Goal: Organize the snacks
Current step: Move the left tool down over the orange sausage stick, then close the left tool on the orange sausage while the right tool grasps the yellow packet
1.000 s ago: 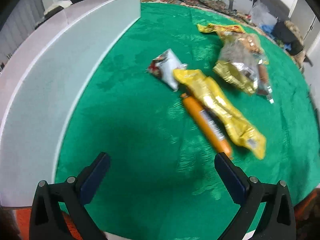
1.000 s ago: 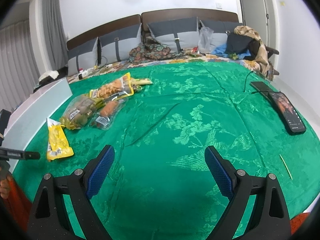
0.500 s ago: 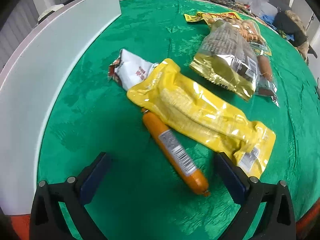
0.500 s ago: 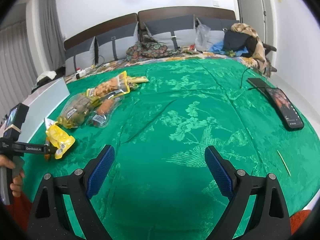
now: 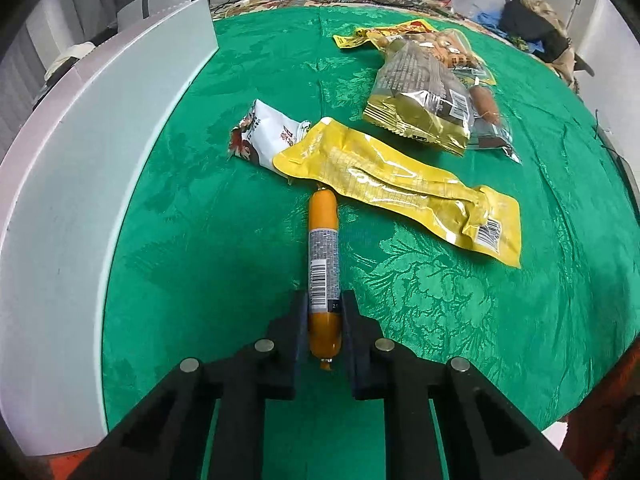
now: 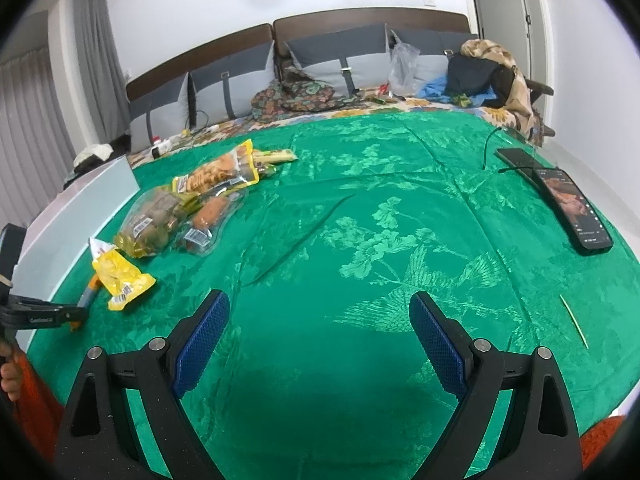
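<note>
Left gripper (image 5: 324, 312) pinched the orange plastic-wrapped sausage stick (image 5: 323, 252), centre-bottom of frame, on green patterned cloth (image 5: 440, 300). Right gripper (image 6: 316, 332) w/ fingers spread wide, nothing btwn.

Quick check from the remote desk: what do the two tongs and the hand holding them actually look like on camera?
Both are black plastic, with triangular cut-outs and round silver pivot bolts. The right tongs carry blue textured pads. The left tongs show as plain black; the right view catches white lettering on their side, too small to read. A bare hand shows beside an orange cloth.
</note>
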Demonstrator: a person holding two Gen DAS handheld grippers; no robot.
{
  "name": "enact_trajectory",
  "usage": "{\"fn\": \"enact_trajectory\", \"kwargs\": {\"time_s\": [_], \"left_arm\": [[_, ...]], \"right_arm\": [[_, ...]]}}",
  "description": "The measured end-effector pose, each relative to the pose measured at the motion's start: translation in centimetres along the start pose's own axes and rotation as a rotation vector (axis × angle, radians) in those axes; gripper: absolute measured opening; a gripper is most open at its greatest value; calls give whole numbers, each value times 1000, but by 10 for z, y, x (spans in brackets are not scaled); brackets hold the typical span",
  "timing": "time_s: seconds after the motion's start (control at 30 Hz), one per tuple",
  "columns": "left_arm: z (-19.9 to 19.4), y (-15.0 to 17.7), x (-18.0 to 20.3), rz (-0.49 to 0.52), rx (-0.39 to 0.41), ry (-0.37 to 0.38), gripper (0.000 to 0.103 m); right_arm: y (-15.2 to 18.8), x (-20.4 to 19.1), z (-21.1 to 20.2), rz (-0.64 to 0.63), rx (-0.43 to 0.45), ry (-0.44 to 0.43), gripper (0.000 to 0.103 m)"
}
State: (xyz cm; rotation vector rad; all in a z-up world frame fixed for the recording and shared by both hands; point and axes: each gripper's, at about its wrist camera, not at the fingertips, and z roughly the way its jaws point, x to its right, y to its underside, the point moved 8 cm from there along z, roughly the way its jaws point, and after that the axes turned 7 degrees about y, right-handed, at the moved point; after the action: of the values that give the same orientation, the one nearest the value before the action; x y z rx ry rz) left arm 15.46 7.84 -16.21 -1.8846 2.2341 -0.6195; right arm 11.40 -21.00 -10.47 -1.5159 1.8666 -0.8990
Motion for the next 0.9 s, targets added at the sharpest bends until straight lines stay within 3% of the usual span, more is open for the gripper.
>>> {"fn": "enact_trajectory", "kwargs": {"time_s": [0.13, 0.2, 0.23, 0.3, 0.33, 0.37, 0.4, 0.43, 0.47, 0.6, 0.67, 0.8, 0.9], "left_arm": [[0, 2, 2, 27, 15, -18, 22], [0, 3, 4, 38, 22, -32, 53], [1, 3, 3, 37, 24, -38, 61], [1, 6, 4, 30, 38, -40, 65], [1, 5, 3, 24, 41, -37, 64], [0, 6, 3, 13, 47, -24, 56], [-1, 6, 3, 9, 53, -5, 33], [-3, 6, 4, 14, 57, -6, 20], [-4, 6, 5, 27, 50, -19, 15], [-5, 8, 0, 7, 58, 11, 15], [-7, 8, -4, -16, 68, 23, 15], [-10, 11, -13, -40, 84, 45, 15], [-14, 12, -21, -63, 97, 56, 15]], "right_arm": [[2, -1, 4, 2, -14, 0, 94], [3, -2, 5, -4, -18, 0, 94], [4, -4, 5, -10, -18, 0, 94], [5, -7, 4, -24, -17, -2, 94], [5, -8, 4, -30, -16, -4, 94], [6, -10, 4, -37, -16, -7, 94], [7, -12, 4, -44, -18, -13, 94], [8, -14, 4, -51, -20, -19, 94], [8, -16, 5, -57, -23, -25, 94], [6, -32, 8, -71, -61, -104, 94], [1, -54, 8, -84, -96, -197, 94], [-4, -143, 18, -276, -235, -386, 93], [-1, -211, 40, -459, -322, -429, 91]]}}
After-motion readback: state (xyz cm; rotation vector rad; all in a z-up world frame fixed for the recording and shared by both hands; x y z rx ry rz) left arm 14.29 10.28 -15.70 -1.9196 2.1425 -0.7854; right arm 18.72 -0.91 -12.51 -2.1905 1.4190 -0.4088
